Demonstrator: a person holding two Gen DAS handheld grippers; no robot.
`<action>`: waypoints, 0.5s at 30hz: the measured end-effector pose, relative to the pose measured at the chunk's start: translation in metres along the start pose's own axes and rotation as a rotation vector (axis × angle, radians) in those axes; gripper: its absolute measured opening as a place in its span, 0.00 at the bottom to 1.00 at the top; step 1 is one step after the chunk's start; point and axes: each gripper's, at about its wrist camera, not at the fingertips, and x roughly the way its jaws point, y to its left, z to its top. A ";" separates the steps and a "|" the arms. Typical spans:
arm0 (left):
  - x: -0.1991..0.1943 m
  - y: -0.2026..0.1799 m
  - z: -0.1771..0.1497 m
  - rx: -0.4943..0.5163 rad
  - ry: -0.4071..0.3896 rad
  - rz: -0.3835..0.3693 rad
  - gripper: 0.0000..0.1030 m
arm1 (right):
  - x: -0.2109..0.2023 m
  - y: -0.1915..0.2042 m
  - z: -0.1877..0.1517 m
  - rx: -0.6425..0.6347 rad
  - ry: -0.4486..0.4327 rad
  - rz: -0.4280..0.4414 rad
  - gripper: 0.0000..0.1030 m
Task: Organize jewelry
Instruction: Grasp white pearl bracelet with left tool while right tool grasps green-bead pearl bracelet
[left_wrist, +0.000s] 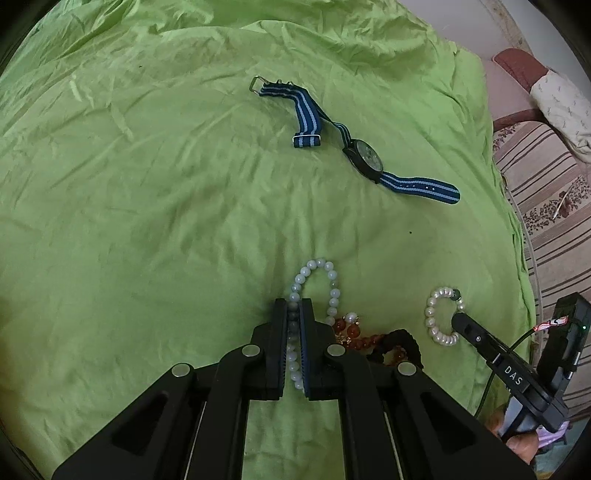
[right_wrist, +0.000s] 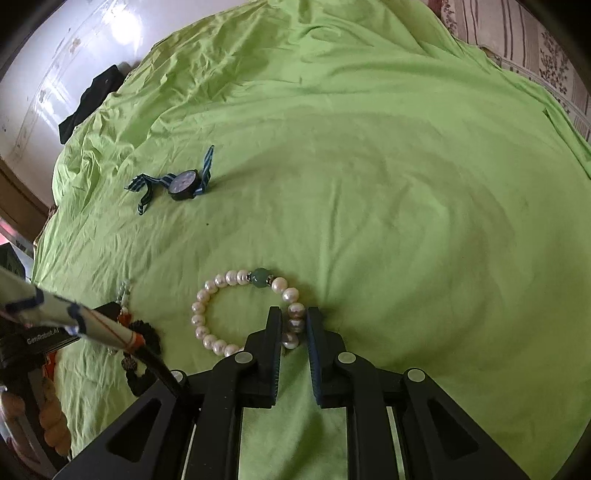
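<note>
The left tool (left_wrist: 294, 325) is pressed together on one side of a pale jade-coloured bead bracelet (left_wrist: 317, 267); several beads sit pinched between its two fingers, and the rest of the loop lies on the green bedsheet (left_wrist: 147, 184) just ahead of the tips. The right tool (right_wrist: 293, 326) is clamped on the near right side of a white pearl bracelet (right_wrist: 207, 295) with one green bead (right_wrist: 261, 277); three pearls show between its fingers, and the loop spreads out to the left on the sheet.

Just right of the left tool lies a tangle of amber beads (left_wrist: 354, 328) and a dark tassel (left_wrist: 400, 339), touching the jade bracelet. A watch with a blue striped strap (left_wrist: 364, 157) lies well apart, farther up the bed.

The step in hand looks like the pick-up: both bracelets are gripped but rest on the sheet. The next move probably calls for lifting each clear. The left lift needs care, since the amber strand may be caught up with the jade loop and drag along.
</note>
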 end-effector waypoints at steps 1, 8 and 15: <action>-0.001 -0.001 -0.001 0.007 -0.002 0.005 0.06 | 0.001 0.003 0.000 -0.014 -0.003 -0.008 0.14; -0.039 -0.008 -0.010 0.030 -0.047 0.034 0.05 | -0.024 0.010 -0.004 -0.009 -0.037 0.025 0.11; -0.106 -0.015 -0.036 0.036 -0.130 0.031 0.05 | -0.069 0.032 -0.017 -0.049 -0.089 0.058 0.11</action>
